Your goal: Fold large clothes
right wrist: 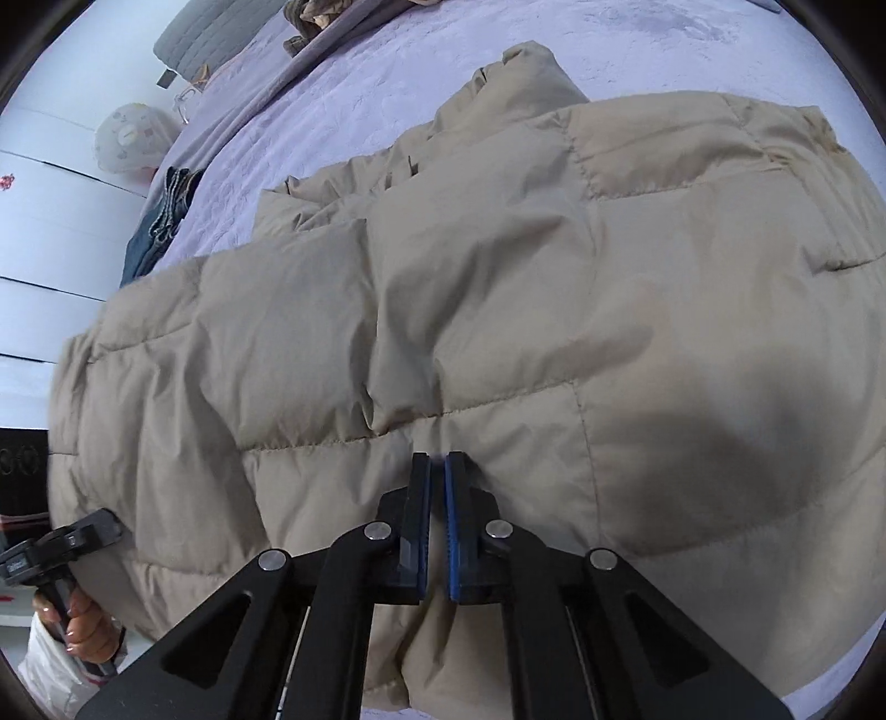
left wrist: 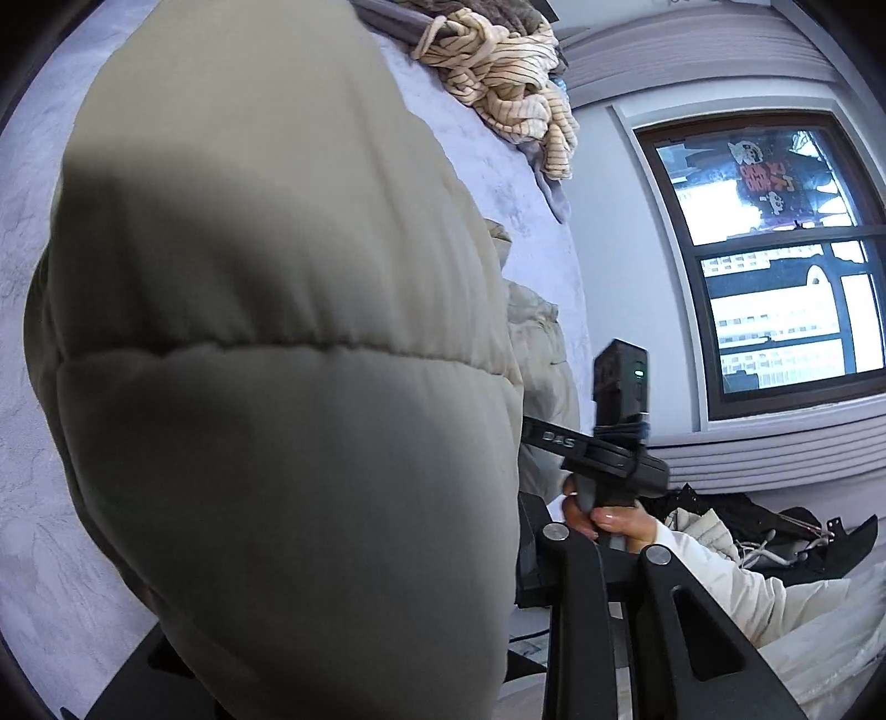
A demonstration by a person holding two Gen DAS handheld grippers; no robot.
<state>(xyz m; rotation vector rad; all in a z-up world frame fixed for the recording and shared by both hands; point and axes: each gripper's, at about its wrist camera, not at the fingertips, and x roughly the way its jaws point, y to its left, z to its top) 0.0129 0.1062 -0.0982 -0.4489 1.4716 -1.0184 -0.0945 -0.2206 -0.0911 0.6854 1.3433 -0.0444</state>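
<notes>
A large beige quilted puffer coat lies across the lavender bed cover. My right gripper is shut, its blue-padded jaws pinching a fold of the coat at its near edge. My left gripper shows in the right wrist view at the coat's left edge, pressed into the fabric. In the left wrist view the coat bulges right over the lens and hides the left fingertips; only the right-side linkage shows. The right gripper's body also shows there, held by a hand.
A striped cream garment is bunched at the far side of the bed. Folded jeans lie at the bed's left edge, near a white round lamp. A window and dark clothes on the floor are to the right.
</notes>
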